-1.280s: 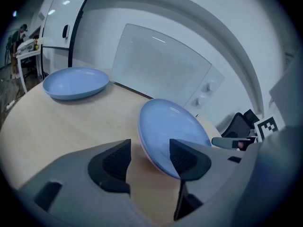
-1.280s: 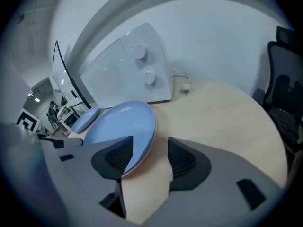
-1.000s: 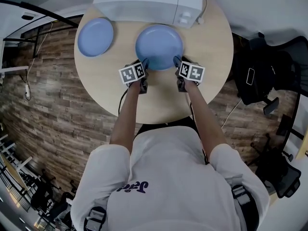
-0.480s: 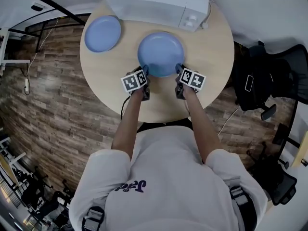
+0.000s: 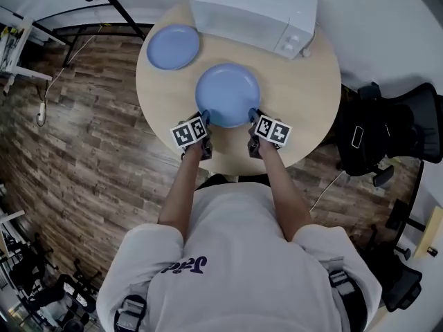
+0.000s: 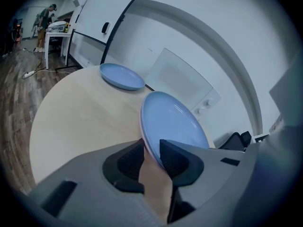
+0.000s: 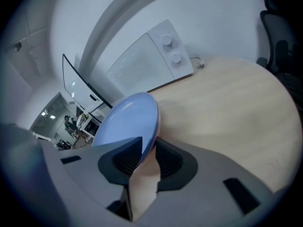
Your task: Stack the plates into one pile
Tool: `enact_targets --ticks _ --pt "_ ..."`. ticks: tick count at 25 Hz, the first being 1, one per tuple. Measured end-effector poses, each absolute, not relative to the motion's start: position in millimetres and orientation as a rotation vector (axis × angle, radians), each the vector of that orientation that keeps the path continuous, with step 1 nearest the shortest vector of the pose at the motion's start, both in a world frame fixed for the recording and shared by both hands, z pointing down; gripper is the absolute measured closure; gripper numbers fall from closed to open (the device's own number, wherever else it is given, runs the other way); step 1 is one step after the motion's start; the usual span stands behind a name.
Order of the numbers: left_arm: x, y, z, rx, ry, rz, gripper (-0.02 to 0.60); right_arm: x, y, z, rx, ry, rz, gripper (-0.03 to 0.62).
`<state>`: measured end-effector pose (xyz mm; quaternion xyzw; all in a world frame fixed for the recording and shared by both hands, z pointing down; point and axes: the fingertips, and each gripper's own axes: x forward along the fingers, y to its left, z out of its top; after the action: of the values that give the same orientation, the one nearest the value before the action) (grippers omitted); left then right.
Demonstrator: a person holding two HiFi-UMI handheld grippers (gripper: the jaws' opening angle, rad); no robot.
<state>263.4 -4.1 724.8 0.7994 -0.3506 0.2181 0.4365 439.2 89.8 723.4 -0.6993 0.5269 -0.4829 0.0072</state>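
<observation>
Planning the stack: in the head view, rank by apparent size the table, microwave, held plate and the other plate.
1. table
2. microwave
3. held plate
4. other plate
The held plate looks slightly bigger than the other, but it is nearer the camera, so the two may match.
</observation>
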Motion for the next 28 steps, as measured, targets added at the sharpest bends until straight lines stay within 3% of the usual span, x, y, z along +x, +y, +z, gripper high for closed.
enact_targets --ticks 10,28 --pt "188.5 -3.4 681.6 2.006 -0.951 0.4 0.474 371.0 78.3 679.4 -2.141 1.807 -1.406 0.494" --pt "50.3 64.1 653.4 1.661 -1.493 0.14 0.477 249.2 42.4 671.1 -1.626 2.427 -1.572 0.497"
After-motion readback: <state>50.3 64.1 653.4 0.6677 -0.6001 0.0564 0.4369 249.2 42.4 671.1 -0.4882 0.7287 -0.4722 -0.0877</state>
